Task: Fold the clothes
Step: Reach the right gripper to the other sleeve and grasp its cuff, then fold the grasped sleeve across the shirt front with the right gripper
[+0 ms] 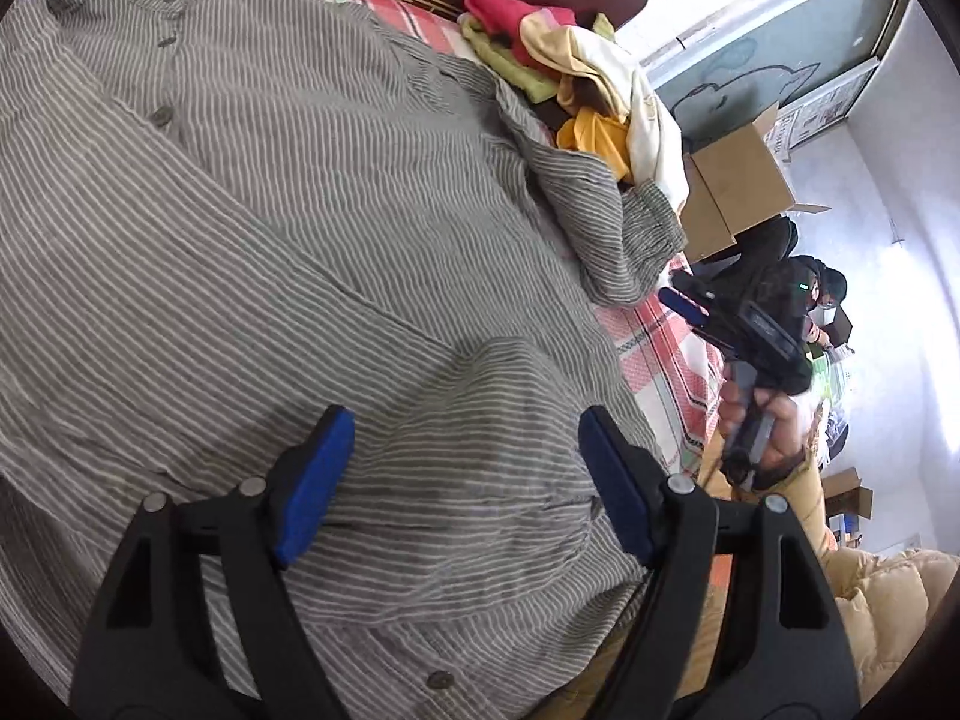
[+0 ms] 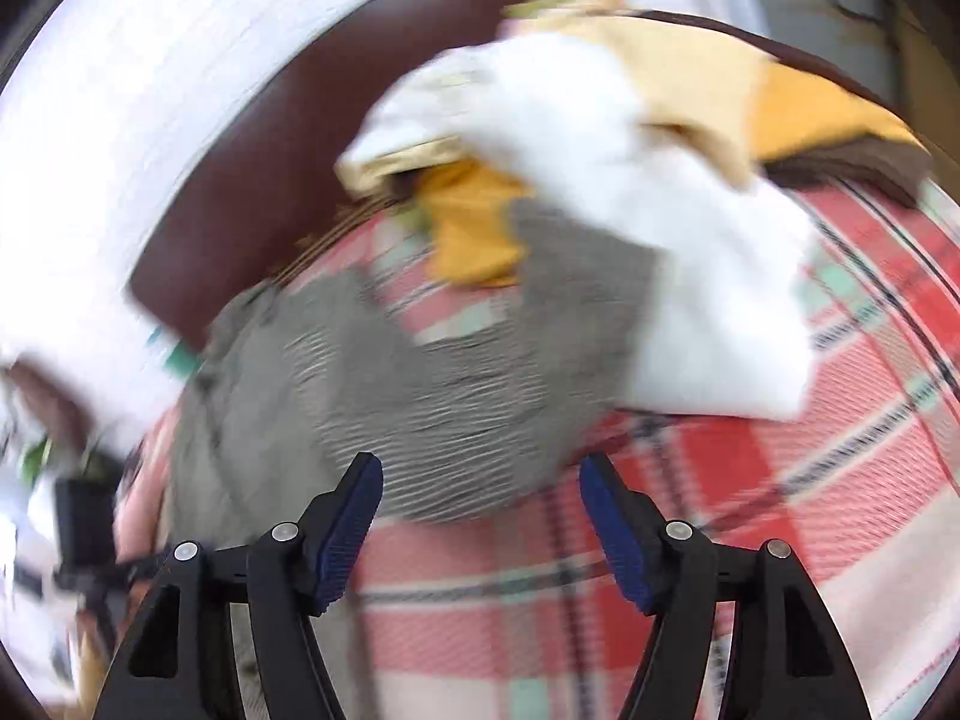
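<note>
A grey and white striped button-front shirt (image 1: 252, 252) lies spread across a bed covered by a red, pink and white plaid sheet (image 1: 654, 348). In the left wrist view the left gripper (image 1: 465, 480) hangs over the shirt's lower part with its jaws standing wide, the striped cloth lying beneath and between the blue pads (image 1: 312, 486), not pinched by them. This view also shows a loose pile of red, green, yellow and cream clothes (image 1: 570, 78) beyond the shirt's sleeve, a brown cardboard box (image 1: 732, 186) off the bed, and a hand (image 1: 762, 426) holding the right gripper (image 1: 690, 306) at the bed's edge. The right wrist view is blurred; there the right gripper (image 2: 480, 498) is spread wide and holds nothing, with the shirt's striped sleeve (image 2: 420, 384) just ahead of its fingertips and a white garment (image 2: 690, 276) lying partly over the sleeve.
</note>
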A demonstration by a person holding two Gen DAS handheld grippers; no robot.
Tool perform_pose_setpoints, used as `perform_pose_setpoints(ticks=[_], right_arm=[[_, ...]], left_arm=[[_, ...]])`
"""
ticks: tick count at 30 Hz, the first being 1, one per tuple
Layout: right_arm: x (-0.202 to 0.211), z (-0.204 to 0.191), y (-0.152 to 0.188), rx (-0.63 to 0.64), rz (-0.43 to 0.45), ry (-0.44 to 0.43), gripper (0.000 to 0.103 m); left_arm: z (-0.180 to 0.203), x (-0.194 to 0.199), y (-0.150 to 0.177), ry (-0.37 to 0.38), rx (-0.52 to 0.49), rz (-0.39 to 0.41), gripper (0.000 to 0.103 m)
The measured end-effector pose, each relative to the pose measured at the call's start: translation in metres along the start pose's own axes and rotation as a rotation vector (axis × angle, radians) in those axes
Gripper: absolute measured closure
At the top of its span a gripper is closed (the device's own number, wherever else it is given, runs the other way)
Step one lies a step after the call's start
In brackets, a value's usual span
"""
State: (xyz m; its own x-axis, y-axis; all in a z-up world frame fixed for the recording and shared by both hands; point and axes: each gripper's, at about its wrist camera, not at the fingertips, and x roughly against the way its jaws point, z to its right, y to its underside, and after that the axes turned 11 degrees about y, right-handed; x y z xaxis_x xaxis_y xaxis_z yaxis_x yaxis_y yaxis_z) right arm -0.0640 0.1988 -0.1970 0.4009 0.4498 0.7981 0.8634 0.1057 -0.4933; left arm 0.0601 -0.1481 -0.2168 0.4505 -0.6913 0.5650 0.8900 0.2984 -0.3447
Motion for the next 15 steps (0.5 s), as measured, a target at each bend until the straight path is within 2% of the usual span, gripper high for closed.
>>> perform_pose_setpoints(ticks=[3,5,7,8,9,13,15], right_arm=[[-0.020,0.016,-0.001,-0.082,-0.017,-0.019,0.033],[-0.025,0.014,-0.003,-0.094,0.027,-0.042,0.033],[-0.032,0.009,-0.010,-0.104,0.051,-0.100,0.050],[-0.034,0.008,-0.012,-0.100,0.062,-0.120,0.077],[-0.033,0.006,-0.012,-0.079,0.073,-0.123,0.088],[-0.011,-0.039,-0.019,0.058,0.151,-0.133,0.092],[0.013,-0.068,-0.024,0.150,0.202,-0.168,0.092]], left_arm=[[0.001,0.000,0.001,0.016,0.009,-0.006,0.025],[0.001,-0.002,0.000,0.012,0.020,-0.014,0.025],[0.000,-0.004,0.000,0.012,0.029,-0.018,0.025],[0.001,-0.004,0.001,0.018,0.032,-0.017,0.025],[0.002,-0.004,0.002,0.025,0.034,-0.015,0.025],[0.000,0.003,0.004,0.046,0.046,0.002,0.025],[-0.003,0.008,0.003,0.067,0.059,0.020,0.025]])
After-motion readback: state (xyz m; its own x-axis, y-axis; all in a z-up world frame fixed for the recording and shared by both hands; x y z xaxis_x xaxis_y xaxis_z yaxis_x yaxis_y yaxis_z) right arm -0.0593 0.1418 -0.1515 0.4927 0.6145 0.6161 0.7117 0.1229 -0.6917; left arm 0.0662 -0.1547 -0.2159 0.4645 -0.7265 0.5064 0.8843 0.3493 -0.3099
